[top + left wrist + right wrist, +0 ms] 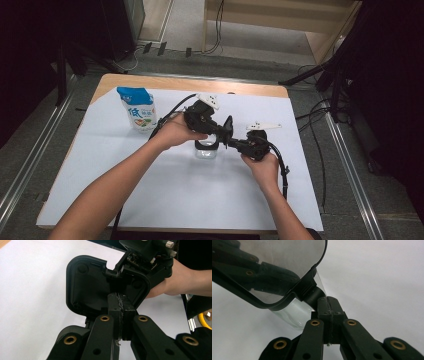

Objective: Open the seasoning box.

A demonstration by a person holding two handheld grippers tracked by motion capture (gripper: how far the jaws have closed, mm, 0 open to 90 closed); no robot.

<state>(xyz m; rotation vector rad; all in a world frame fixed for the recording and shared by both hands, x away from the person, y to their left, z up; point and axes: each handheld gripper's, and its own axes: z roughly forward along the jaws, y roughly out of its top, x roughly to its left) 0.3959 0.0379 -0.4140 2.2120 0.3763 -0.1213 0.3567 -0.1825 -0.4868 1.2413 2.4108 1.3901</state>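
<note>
I am holding a clear plastic box [206,151] with a black rounded-square lid [85,287] near the middle of the white-covered table [150,190]. My left gripper [121,305] is pinching shut on the lid's rim; my right gripper [328,305] is clamping shut on its side latch. The box is probably light, stiff and slick, so I am judging the lid's edge the safest hold.

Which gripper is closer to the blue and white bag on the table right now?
Left. The left gripper sits just right of the blue and white bag, over the clear container; the right gripper is beyond the container, farther from the bag.
</note>
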